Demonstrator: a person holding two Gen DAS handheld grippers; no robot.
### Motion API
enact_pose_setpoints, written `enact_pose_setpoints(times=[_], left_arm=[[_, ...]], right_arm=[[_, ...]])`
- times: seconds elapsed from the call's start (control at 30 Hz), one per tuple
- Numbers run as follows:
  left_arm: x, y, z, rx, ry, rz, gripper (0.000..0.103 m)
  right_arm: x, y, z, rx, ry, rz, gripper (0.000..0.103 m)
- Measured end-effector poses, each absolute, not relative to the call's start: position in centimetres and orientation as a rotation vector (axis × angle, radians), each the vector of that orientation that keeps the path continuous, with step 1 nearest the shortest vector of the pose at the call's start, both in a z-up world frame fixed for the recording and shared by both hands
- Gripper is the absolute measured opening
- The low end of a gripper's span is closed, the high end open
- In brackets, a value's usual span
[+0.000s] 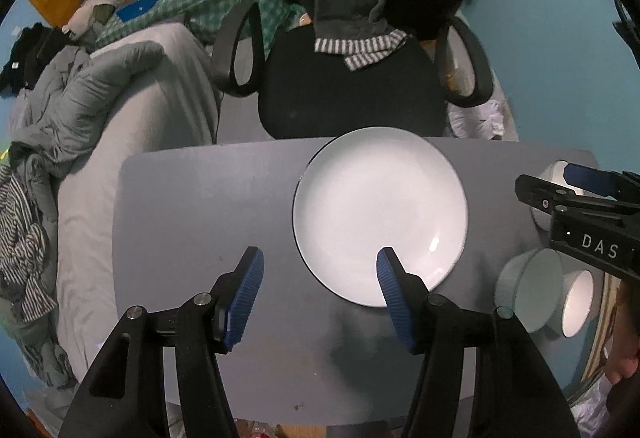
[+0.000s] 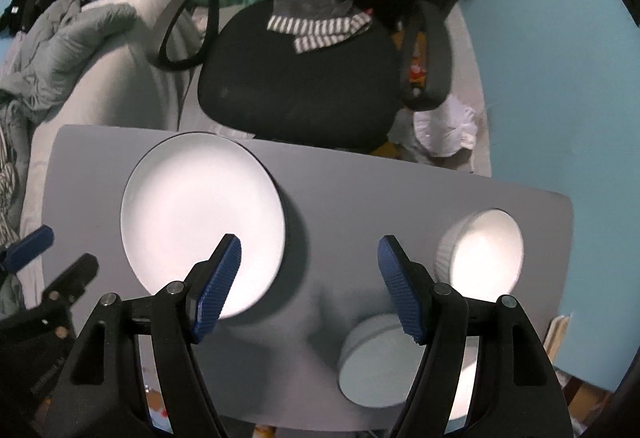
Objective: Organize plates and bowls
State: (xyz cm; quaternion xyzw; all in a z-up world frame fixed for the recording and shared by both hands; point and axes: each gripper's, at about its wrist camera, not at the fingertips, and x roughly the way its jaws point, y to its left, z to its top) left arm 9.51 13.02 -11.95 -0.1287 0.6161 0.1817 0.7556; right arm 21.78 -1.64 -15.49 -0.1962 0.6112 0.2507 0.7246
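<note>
Left gripper (image 1: 320, 270) above a grey desk (image 1: 192, 206), blue ribbed fingers (image 1: 250, 278) spread with nothing between them. A round white ceramic plate (image 1: 380, 206) lies near the far edge, facing a black office chair (image 1: 352, 90). At right: right gripper (image 1: 576, 190) and small white bowls (image 1: 532, 290).

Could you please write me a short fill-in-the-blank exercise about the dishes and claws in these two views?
1. The large white plate lies flat on the ____ table.
2. Both the left claw and the right claw hang over the table with nothing between their ____ pads.
3. Behind the table stands a black office ____ with grey clothing draped over its back.
4. The ribbed white bowl stands to the ____ of the plate in the right wrist view.

Missing words: grey; blue; chair; right
</note>
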Motion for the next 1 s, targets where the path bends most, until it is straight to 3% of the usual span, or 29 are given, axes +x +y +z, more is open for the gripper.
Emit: enact_pose_setpoints(times=[1.0], left_arm=[[5.4, 5.1, 0.6, -0.170, 1.101, 0.211, 0.063]], right_arm=[[16.1, -12.1, -2.5, -0.224, 1.137, 0.439, 0.070]])
